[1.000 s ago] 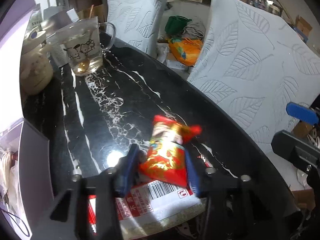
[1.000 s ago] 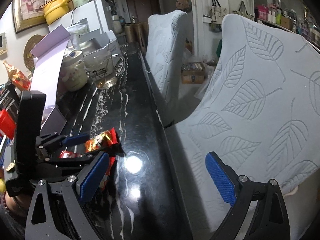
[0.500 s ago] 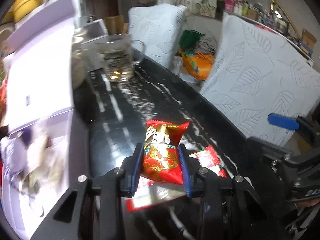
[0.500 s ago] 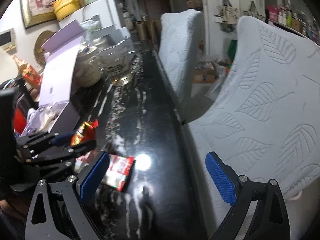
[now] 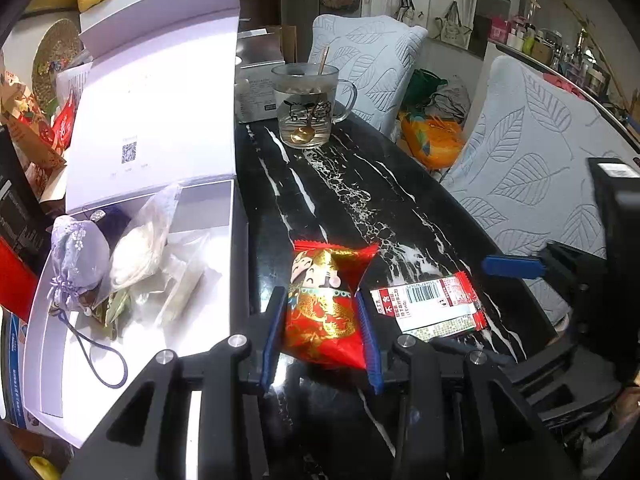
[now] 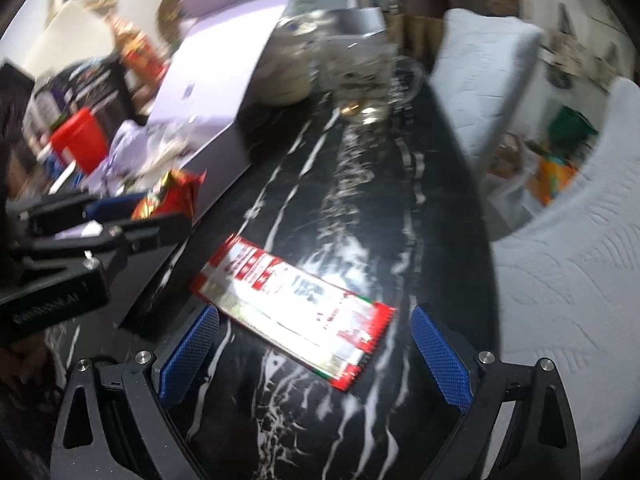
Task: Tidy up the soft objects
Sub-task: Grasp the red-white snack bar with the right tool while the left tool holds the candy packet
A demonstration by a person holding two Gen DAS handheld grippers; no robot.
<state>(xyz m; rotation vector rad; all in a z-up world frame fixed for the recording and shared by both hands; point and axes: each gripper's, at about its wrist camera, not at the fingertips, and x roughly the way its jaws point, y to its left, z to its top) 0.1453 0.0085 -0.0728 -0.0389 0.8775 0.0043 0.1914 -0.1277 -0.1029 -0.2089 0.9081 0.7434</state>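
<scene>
I am pinching the red snack packet [image 5: 324, 312] in my left tool [image 5: 322, 334], its blue pads pressing on both sides of the packet at the lower middle of the left wrist frame. I am holding it clear of the black marble counter [image 5: 340, 192], just right of the open white box [image 5: 132, 332] that is filling the left side of the frame. Inside that box a lilac pouch [image 5: 78, 256] and a clear bag [image 5: 138, 252] are lying together. A flat red-and-white packet [image 5: 430, 306] is lying on the counter to the right of my left tool. In the blurred right wrist frame that flat packet [image 6: 292, 300] is sitting at the centre, and my right tool [image 6: 314, 352] is standing spread wide with nothing pinched, its pads either side of the packet's near end. A glass mug [image 5: 310, 106] is standing at the upper middle of the counter.
</scene>
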